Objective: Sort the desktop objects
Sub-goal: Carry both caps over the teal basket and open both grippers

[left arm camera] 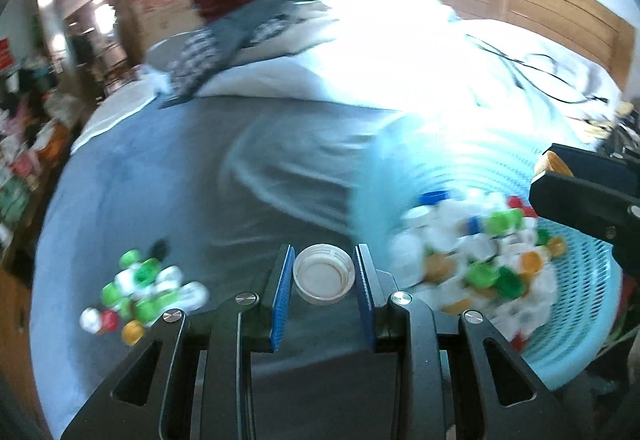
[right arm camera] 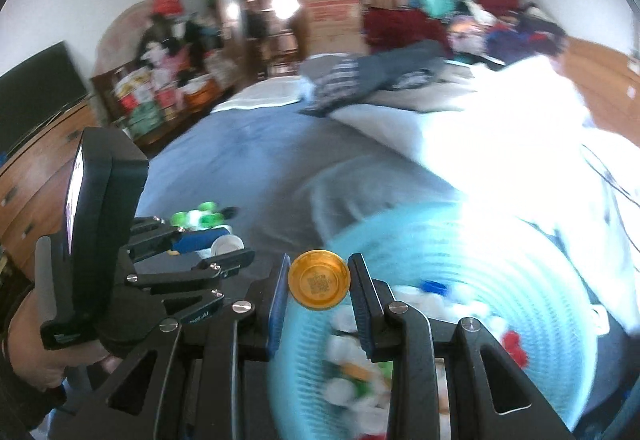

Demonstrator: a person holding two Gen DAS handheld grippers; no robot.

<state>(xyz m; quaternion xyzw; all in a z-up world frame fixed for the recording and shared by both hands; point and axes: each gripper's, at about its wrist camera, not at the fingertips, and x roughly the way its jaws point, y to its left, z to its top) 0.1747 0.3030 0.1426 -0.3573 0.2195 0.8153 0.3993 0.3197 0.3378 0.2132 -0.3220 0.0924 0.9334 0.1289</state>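
Here each gripper's jaws clench one cap: left gripper (left arm camera: pixel 324 280) white cap (left arm camera: pixel 324 274), right gripper (right arm camera: pixel 319 285) orange cap (right arm camera: pixel 319 284).

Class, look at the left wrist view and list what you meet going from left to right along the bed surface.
Small pile of caps → white cap held in the left claw → light blue basket full of mixed caps → right claw's black body at the right edge.

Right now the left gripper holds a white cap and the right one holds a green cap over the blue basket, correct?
Not quite. The right gripper holds an orange cap, not green, as the right wrist view shows. The left gripper does hold a white cap, and the blue basket is below the right one.
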